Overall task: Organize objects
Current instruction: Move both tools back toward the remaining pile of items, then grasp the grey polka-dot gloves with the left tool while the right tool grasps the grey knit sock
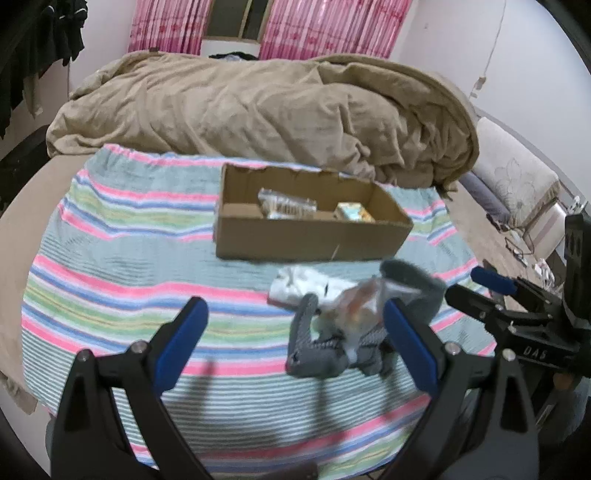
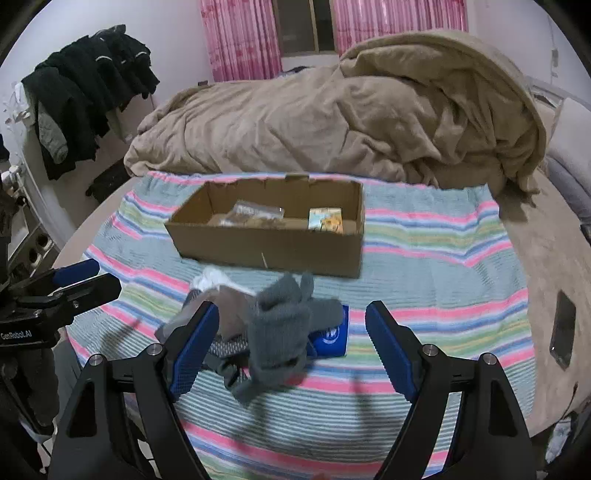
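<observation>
An open cardboard box (image 1: 306, 240) (image 2: 269, 247) sits on a striped cloth (image 1: 129, 258) (image 2: 424, 266) on the bed. It holds a clear packet (image 1: 284, 206) (image 2: 255, 214) and a small colourful box (image 1: 354, 214) (image 2: 327, 221). In front of it lies a pile: grey knitted gloves (image 1: 317, 350) (image 2: 284, 332), a clear plastic packet (image 1: 362, 306), a white item (image 1: 306, 284) (image 2: 212, 278) and a blue packet (image 2: 334, 336). My left gripper (image 1: 295, 321) is open, the pile by its right finger. My right gripper (image 2: 291, 325) is open above the gloves.
A crumpled beige blanket (image 1: 258, 107) (image 2: 351, 114) fills the bed behind the box. A dark phone (image 2: 563, 328) lies on the bed at the right. Dark clothes (image 2: 85, 92) hang at the left wall. Pink curtains (image 1: 325, 26) cover the window.
</observation>
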`<action>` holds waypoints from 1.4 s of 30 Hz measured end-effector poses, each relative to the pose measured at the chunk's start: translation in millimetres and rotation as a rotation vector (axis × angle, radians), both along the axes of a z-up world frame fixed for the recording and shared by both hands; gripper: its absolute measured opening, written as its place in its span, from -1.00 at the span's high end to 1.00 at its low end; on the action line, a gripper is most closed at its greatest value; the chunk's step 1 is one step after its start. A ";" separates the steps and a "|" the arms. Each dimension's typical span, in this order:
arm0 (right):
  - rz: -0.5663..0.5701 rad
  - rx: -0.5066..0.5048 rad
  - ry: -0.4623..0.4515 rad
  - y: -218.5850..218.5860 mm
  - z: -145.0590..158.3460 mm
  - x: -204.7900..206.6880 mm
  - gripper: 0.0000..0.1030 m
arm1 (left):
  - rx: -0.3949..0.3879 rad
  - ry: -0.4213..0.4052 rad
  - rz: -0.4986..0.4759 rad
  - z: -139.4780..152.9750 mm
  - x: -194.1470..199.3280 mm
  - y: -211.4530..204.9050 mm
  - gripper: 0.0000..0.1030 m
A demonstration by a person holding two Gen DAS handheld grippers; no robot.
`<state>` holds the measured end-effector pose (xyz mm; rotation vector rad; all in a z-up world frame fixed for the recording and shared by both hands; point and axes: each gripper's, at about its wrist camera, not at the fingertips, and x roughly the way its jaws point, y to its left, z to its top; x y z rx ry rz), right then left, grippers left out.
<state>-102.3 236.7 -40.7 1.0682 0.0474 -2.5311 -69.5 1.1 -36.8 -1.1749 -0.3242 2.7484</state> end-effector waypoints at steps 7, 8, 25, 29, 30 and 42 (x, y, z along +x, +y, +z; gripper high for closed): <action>0.003 0.002 -0.039 -4.3 -20.6 0.6 -0.63 | 0.000 -0.057 -0.027 -23.6 -2.4 6.6 -0.88; 0.002 0.001 -0.045 -4.3 -23.3 0.0 -0.63 | -0.003 -0.065 -0.035 -27.1 -3.4 9.0 -0.88; 0.006 0.003 -0.130 -4.4 -61.0 -15.1 -0.40 | 0.021 -0.188 -0.126 -81.3 -18.6 41.0 -0.70; 0.016 -0.004 -0.141 -6.7 -67.4 -16.8 -0.26 | 0.032 -0.167 -0.150 -84.2 -20.0 48.6 -0.65; 0.020 -0.003 -0.143 -7.4 -68.4 -16.7 -0.25 | 0.035 -0.162 -0.151 -84.4 -21.0 49.5 -0.59; 0.034 -0.042 -0.130 -2.0 -68.3 -13.2 0.20 | 0.013 -0.102 -0.147 -76.8 -19.9 60.5 0.31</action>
